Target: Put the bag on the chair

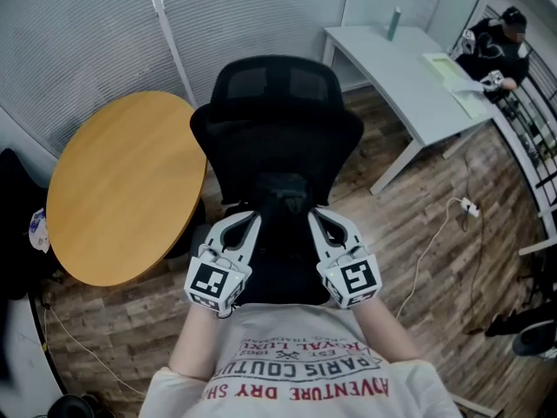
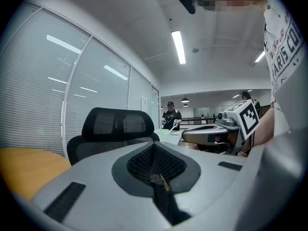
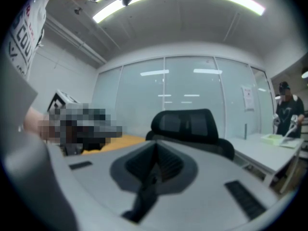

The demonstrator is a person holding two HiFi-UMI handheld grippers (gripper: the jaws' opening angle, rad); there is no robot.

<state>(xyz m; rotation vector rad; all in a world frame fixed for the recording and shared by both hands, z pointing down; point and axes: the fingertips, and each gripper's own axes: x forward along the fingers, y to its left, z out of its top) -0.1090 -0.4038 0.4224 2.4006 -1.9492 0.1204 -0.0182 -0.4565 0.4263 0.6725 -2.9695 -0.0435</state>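
Jaws pressed together on both, nothing between them: left gripper (image 1: 244,226) and right gripper (image 1: 320,223) hang over the chair (image 1: 277,133) seat's near edge. We can't pick out the bag. A dark lump (image 1: 284,195) at the seat's back edge may be it, black on black. We'd guess soft, light fabric, best taken by a top handle or strap. The seat is mostly hidden.

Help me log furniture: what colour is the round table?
The table is yellow-brown wood, clearest in the head view.
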